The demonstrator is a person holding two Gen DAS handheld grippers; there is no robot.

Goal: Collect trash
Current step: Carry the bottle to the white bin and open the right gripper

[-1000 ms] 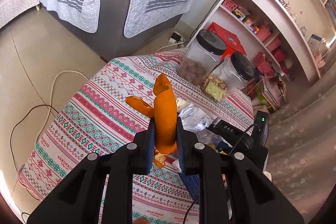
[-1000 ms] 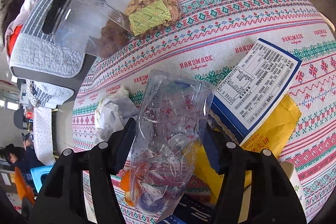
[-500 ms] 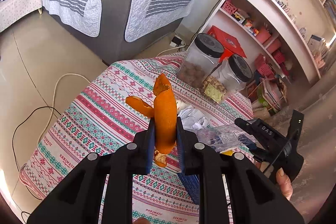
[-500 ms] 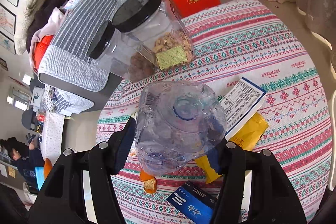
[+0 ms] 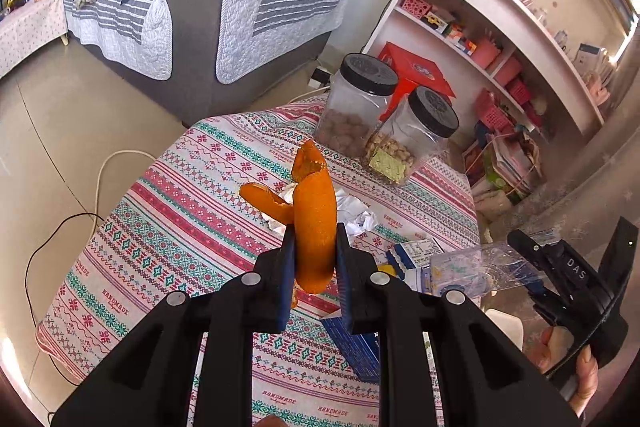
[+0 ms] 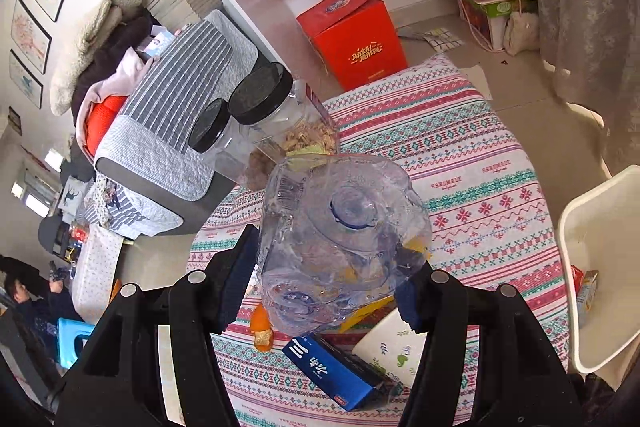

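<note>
An orange peel (image 5: 314, 223) is clamped upright between the nearly closed fingers of the left gripper (image 5: 315, 259), clear above the patterned tablecloth (image 5: 168, 227). In the right gripper (image 6: 326, 267) a crushed clear plastic bottle (image 6: 340, 239) is gripped, its base turned toward the camera, with the fingers spread about half wide and pressed against its sides; it too is carried off the table. The step in hand is judged to be the carry-off: two pieces of trash have been picked and are held in the air, and no bin is made out in either view. Left on the cloth below are a second scrap of peel (image 6: 262, 327), a blue carton (image 6: 336, 371), a yellow wrapper (image 6: 360, 313) partly hidden by the bottle, a printed box (image 5: 416, 253) and crumpled white paper (image 5: 356, 211). Farther back, two lidded snack jars (image 5: 384, 131) are seen at the table's far edge, and these are presumably not trash. What the next move calls for is that both loads be brought to a container and released, the grip on the thin bottle being kept firm enough that it does not slip, after which the remaining litter can be gathered.
</note>
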